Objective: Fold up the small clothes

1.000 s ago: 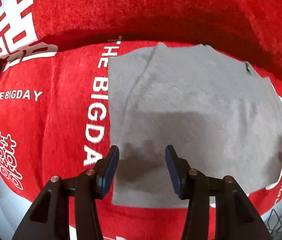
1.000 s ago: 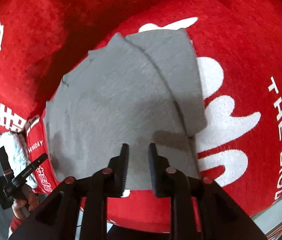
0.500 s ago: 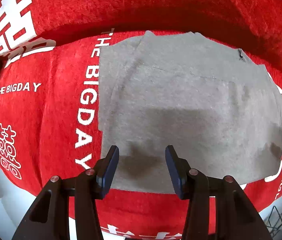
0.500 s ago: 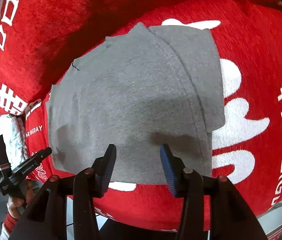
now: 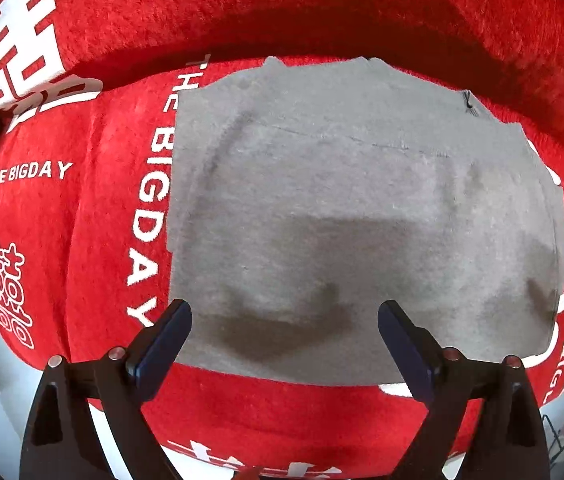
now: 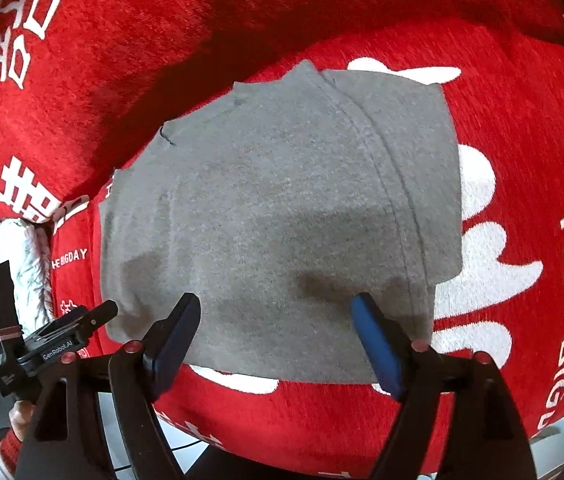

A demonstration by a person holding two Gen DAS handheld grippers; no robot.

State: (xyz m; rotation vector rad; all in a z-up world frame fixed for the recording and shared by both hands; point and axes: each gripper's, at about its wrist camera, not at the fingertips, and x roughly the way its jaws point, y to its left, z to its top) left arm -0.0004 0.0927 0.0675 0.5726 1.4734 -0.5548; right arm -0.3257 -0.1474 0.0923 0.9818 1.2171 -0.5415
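The red cover (image 5: 82, 208) filled both my views, its white lettering running down the left of the left wrist frame and the right edge of the right wrist frame. On it the grey garment (image 5: 361, 208) lay flat across the middle of each frame, one panel folded over along a seam at its right side in the right wrist view (image 6: 421, 168). My left gripper (image 5: 283, 334) hung at the bottom centre with its jaws spread wide, holding nothing, over the garment's near edge. My right gripper (image 6: 276, 326) sat likewise, wide apart and empty, above the near hem. A small dark mark (image 5: 469, 102) showed at the garment's upper right.
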